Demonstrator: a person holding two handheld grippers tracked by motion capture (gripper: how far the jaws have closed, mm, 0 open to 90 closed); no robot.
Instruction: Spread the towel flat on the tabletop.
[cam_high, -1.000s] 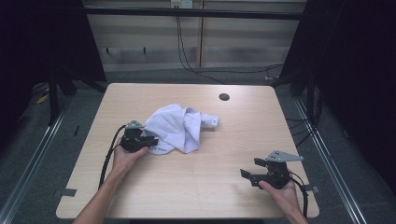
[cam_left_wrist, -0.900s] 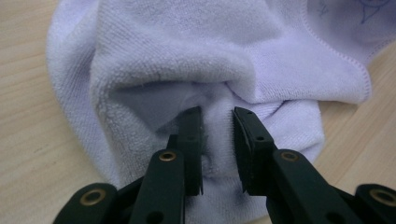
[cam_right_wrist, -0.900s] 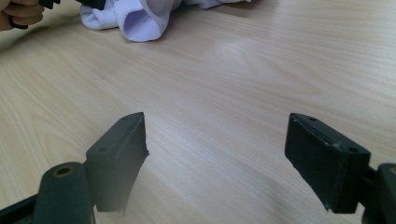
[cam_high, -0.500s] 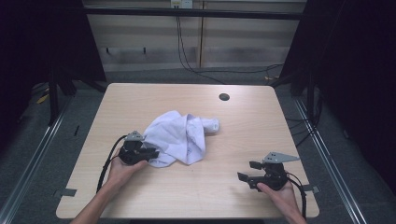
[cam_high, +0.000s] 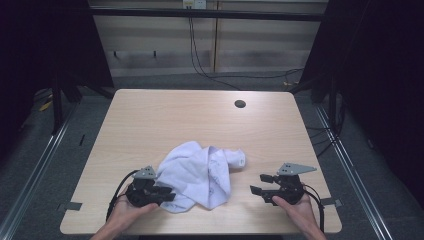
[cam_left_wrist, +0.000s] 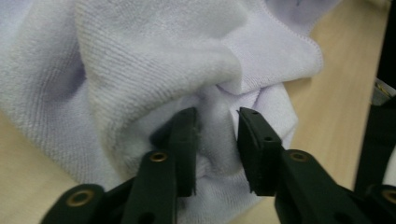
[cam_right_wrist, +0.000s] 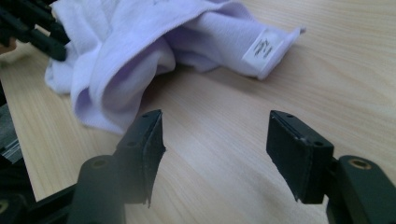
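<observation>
Left tongs (cam_high: 167, 194): I have them near the front edge of the surface, left of centre, tips pushed into the near left side of the towel

Left tongs, state: in the left gripper view a fold of the towel (cam_left_wrist: 215, 135) sits between the two black pads; the jaws have just been opening, the left pad lies against the cloth and a small gap shows at the right pad, so I read them as loosely spread about the fold, not pinching it

Left hand (cam_high: 125, 212): wrapped round the gripper body from below, cable looping at its left

Right tongs (cam_high: 260, 184): near the front edge toward the front right corner, pointing left at the towel and clear of it

Right tongs, state: spread with bare wood between the pads; the jaws have just been closing a little, nothing between them

Right hand (cam_high: 295, 207): under the gripper, the grey three-cornered plate on top

Towel (cam_high: 200, 175): white, crumpled in a heap on the front half of the surface, about mid-width, between my two grippers; its right end with a small sewn label (cam_right_wrist: 262, 45) lies flat on the wood

Surface (cam_high: 165, 120): light wood, rounded corners

Hole (cam_high: 240, 104): dark round opening near the far edge, right of centre, well apart from the towel
</observation>
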